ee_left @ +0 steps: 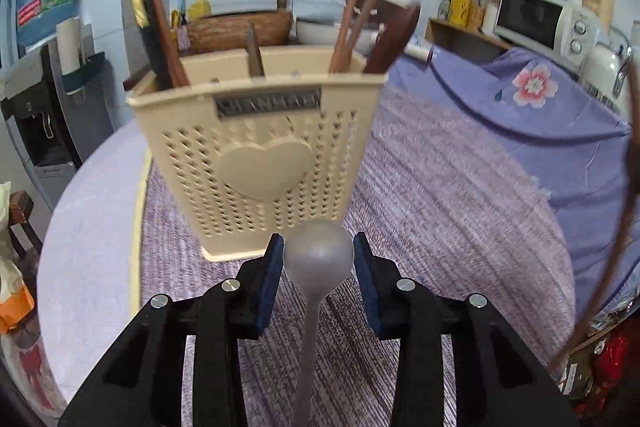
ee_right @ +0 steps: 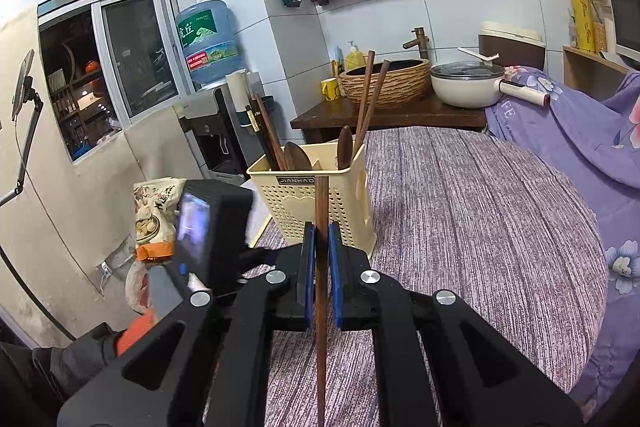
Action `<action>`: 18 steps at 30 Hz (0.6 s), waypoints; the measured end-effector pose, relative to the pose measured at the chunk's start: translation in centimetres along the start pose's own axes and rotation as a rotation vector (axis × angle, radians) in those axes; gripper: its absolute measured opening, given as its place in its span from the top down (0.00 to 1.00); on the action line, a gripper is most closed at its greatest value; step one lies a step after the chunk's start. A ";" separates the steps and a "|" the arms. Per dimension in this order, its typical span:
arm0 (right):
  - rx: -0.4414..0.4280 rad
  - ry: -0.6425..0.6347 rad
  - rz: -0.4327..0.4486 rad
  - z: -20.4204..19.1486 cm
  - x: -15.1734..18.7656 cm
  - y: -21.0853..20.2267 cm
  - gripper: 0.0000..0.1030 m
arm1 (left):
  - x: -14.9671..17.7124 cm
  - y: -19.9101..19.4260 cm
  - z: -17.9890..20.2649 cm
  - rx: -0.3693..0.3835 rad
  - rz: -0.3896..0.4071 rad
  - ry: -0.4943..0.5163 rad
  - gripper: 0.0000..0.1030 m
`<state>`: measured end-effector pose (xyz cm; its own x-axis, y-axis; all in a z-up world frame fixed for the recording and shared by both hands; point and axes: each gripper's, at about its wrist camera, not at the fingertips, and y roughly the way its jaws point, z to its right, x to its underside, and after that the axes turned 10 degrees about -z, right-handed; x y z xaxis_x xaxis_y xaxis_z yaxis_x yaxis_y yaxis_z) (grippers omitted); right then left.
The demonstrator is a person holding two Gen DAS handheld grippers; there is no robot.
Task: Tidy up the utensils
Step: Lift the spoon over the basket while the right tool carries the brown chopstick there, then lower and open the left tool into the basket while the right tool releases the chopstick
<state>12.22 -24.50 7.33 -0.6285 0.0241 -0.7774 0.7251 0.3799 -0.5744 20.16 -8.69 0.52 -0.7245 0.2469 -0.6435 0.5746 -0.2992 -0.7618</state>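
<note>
- Nearest to us, the left gripper (ee_left: 319,259) had its blue pads (ee_left: 267,287) closed part-way on the bowl of a grey metal spoon (ee_left: 318,255), whose handle ran back between the fingers toward the camera. We saw the left pad touching the bowl; on the right side we could not tell whether a slim gap remained.
- The right gripper (ee_right: 321,231) was clamped tight on a dark wooden chopstick (ee_right: 321,211), which stood upright between the pads with its top reaching the front wall of the holder.
- Both were above the table (ee_right: 480,211), which was covered by a purple striped cloth.
- Just beyond the grippers stood the cream perforated utensil holder (ee_left: 256,147), a heart moulded on its front. Brown wooden chopsticks (ee_left: 356,11) and a wooden spoon (ee_right: 345,147) leaned in its right compartment, darker chopsticks (ee_left: 158,35) at its left corner.
- Farther back we saw a woven basin (ee_right: 386,83) under a brass tap, a white pot (ee_right: 468,83), and a water dispenser (ee_right: 212,131) with its blue bottle.
</note>
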 end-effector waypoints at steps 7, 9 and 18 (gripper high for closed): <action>-0.015 -0.013 0.015 -0.9 -0.7 -0.3 0.93 | 0.0 -5.0 -0.7 0.012 0.118 -0.016 0.66; -0.016 -0.022 0.017 -1.2 -1.0 -0.3 0.93 | -0.1 -5.9 -0.6 0.008 0.136 -0.011 0.66; -0.013 -0.065 0.044 -2.9 -2.4 -0.5 0.93 | -0.8 -8.6 -2.2 0.021 0.219 -0.064 0.66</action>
<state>12.54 -22.08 10.25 -0.5758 -0.0192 -0.8174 0.7477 0.3921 -0.5359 16.58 -4.30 7.41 -0.6060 0.1152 -0.7871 0.7137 -0.3582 -0.6020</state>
